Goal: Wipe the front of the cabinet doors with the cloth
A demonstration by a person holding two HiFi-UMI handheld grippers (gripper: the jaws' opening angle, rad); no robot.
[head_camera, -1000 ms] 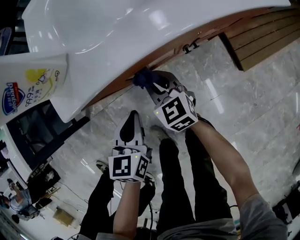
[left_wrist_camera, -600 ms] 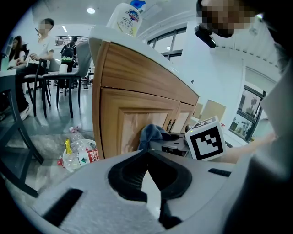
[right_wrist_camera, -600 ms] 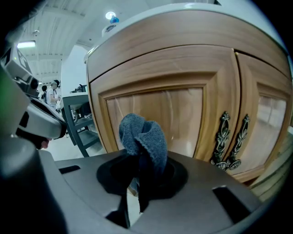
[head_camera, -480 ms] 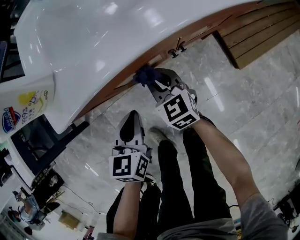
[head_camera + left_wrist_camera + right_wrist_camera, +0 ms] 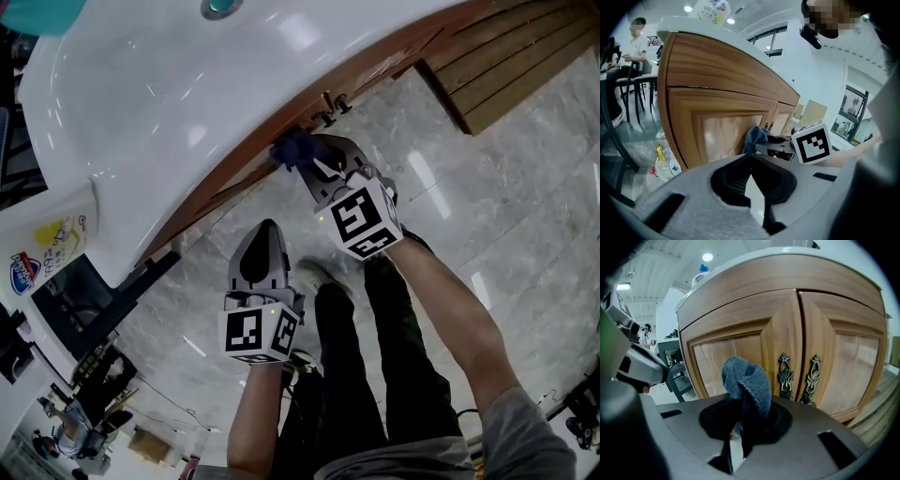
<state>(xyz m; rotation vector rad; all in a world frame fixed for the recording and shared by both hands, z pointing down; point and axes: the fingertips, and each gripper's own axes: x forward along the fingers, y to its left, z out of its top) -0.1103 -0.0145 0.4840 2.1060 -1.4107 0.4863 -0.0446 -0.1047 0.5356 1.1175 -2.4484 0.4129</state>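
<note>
Cloth [image 5: 746, 380], blue, clamped in right gripper [image 5: 739, 430] at left cabinet door [image 5: 723, 355] near 2 handles [image 5: 785, 376]; left gripper [image 5: 753, 182] closed, empty, well apart

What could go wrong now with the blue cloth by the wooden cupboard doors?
The cloth is bunched right beside the metal handles, so it could catch on them. The right gripper pinches only its lower end, so a hard rub on the door might tug it out. The cloth sticks out only a little, so the hard jaws might scrape the wood.
</note>
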